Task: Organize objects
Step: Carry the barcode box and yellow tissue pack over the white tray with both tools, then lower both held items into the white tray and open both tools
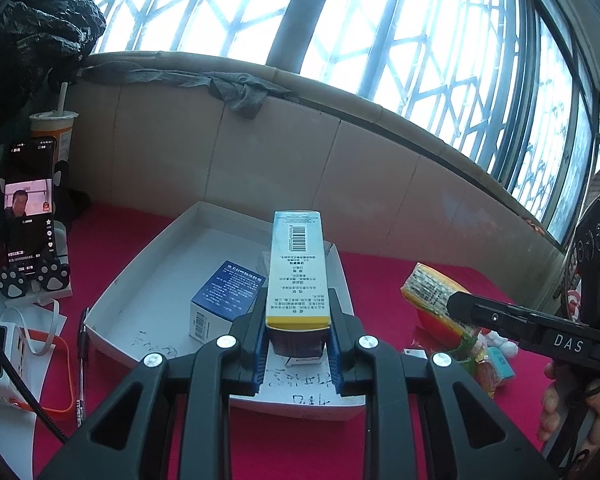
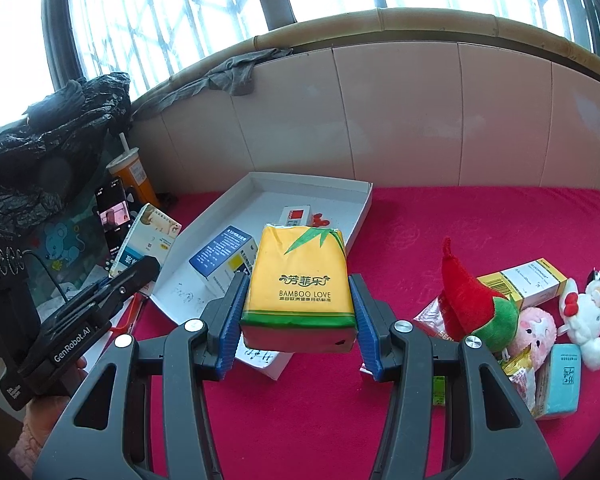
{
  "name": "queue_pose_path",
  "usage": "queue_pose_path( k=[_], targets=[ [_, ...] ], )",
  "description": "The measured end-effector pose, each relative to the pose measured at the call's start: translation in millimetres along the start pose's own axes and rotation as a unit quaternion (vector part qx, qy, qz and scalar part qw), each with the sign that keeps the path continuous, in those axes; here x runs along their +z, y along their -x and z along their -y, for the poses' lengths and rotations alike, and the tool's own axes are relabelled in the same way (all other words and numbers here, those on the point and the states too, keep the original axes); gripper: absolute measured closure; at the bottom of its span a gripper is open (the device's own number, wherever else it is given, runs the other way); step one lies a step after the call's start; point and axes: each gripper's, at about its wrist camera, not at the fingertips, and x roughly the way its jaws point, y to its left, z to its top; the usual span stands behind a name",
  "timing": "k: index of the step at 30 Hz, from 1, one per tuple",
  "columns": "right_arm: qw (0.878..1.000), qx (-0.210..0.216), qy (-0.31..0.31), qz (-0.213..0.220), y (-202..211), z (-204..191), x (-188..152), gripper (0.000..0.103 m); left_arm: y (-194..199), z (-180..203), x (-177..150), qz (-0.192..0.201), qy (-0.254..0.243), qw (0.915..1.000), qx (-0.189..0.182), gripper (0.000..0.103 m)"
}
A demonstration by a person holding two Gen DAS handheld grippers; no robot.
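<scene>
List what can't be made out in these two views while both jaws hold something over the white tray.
- Left wrist view: tray floor behind the held tall box, hidden by it.
- Right wrist view: blue box partly hidden by the tissue pack.
- Handwriting on the tray: too blurred to read.
- Phone text: too small.

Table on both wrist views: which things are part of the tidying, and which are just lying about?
In the job:
white tray
blue box in it
long box, in the left gripper
tissue pack, in the right gripper
plush toys

Lying about:
phone
drink cup
black bag
</scene>
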Motion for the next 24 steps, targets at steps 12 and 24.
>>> queue_pose_path(
  k=[12,24],
  targets=[
    [1.000,-0.001,0.002,-0.003,-2.0,-3.0,0.1,0.054,-2.1,-2.6,5.5,0.001,-0.003,1.0000,0.005,0.079],
    [1.000,0.003,0.022,0.013,-15.8,-21.2,25.8,0.054,-26.6,-13.3,46.2,-0.008,-0.019,0.9996,0.020,0.079]
  ],
)
